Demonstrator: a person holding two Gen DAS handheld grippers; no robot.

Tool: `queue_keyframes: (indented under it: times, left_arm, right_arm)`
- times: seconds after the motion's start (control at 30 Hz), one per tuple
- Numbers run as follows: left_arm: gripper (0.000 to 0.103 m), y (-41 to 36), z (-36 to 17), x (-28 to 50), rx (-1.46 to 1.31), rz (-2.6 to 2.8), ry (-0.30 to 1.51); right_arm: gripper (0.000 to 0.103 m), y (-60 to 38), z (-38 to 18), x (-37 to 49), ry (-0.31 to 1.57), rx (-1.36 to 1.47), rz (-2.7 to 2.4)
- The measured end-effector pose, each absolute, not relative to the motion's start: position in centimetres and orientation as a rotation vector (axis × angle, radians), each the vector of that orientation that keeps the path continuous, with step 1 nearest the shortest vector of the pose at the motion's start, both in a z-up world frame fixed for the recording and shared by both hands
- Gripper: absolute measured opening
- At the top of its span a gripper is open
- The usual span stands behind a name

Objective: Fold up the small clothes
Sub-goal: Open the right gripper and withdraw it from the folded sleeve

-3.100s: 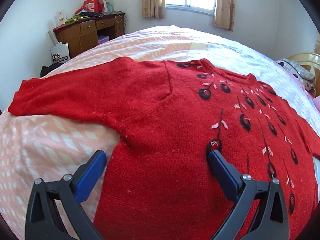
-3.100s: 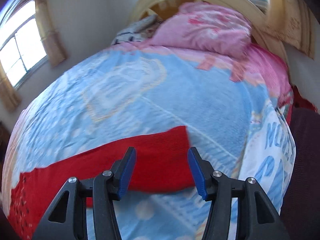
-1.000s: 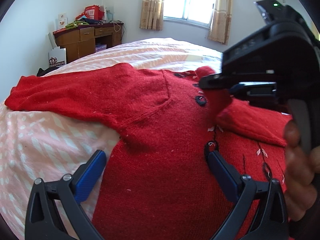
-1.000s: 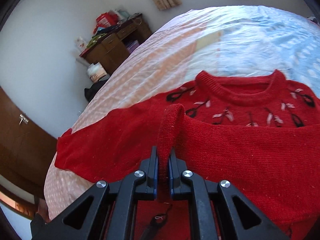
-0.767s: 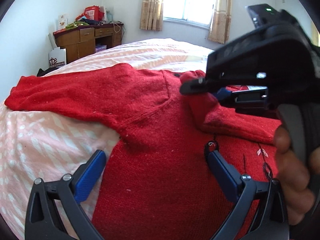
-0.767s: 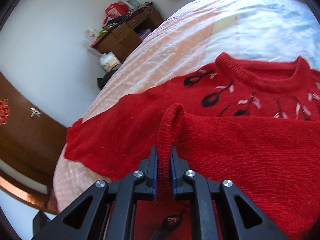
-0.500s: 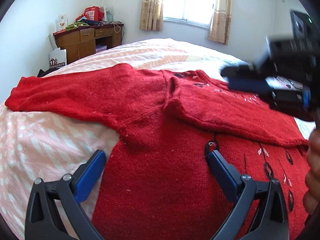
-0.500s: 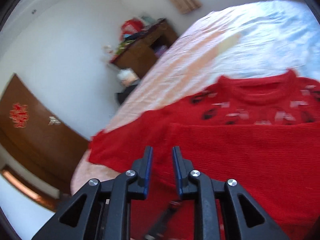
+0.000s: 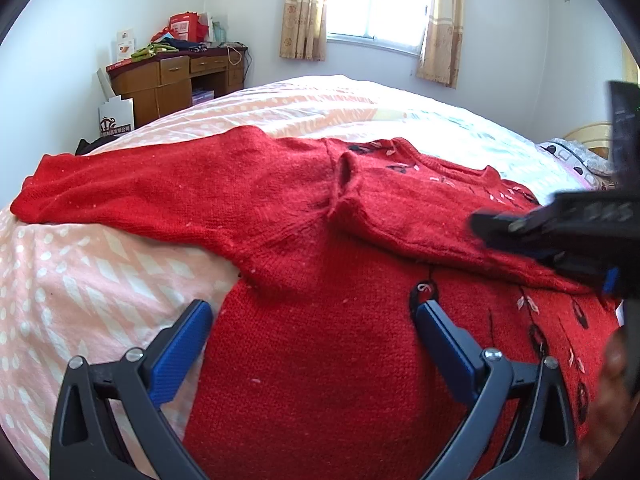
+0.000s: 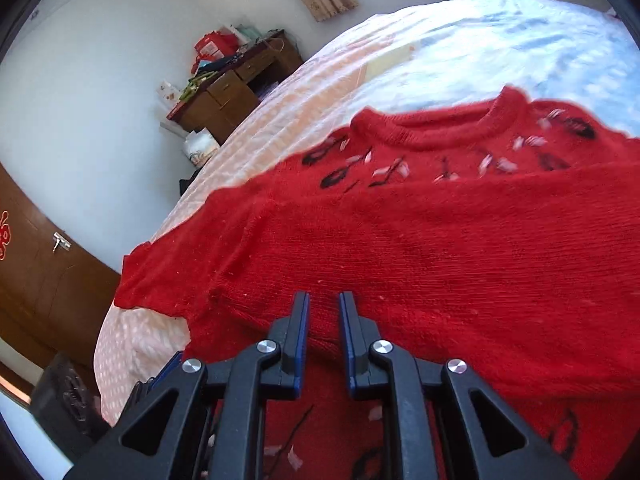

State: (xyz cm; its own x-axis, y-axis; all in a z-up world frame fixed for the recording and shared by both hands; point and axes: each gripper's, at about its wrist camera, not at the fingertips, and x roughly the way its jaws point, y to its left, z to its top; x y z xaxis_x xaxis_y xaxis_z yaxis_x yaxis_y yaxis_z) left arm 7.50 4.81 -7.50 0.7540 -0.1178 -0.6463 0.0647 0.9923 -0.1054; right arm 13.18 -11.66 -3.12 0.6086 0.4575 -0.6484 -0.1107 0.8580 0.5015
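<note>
The left gripper (image 9: 312, 344) has its jaws spread wide above the red knitted sweater (image 9: 320, 320). The right gripper (image 10: 323, 320), jaws just narrowing to a slim gap, grips nothing; the folded sleeve (image 10: 440, 248) lies just ahead.

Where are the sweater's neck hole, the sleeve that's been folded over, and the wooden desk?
collar (image 10: 448, 136), right wrist view, ribbed front edge.
folded sleeve (image 9: 400, 208), left wrist view, mid-length.
wooden desk (image 9: 168, 80), left wrist view, drawer front.
</note>
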Motion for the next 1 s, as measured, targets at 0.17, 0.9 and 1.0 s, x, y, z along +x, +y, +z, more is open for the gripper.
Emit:
queue_keyframes:
  times: [0.17,0.9,1.0]
  left_arm:
    - [0.103,4.9,-7.5,7.4,-0.076,-0.099,0.71]
    - [0.103,3.2,-0.2,10.4,-0.034,-0.11,0.648]
    - [0.103,1.4,-1.0,13.2,0.042,-0.061,0.691]
  right_arm:
    - [0.014,-17.2,-0.4,10.1,0.729,0.374,0.082]
    - [0.016,-24.1,-3.9,6.0,0.701,0.381,-0.198]
    - [0.016,-24.0,-3.9,6.0,0.702,0.373,-0.202]
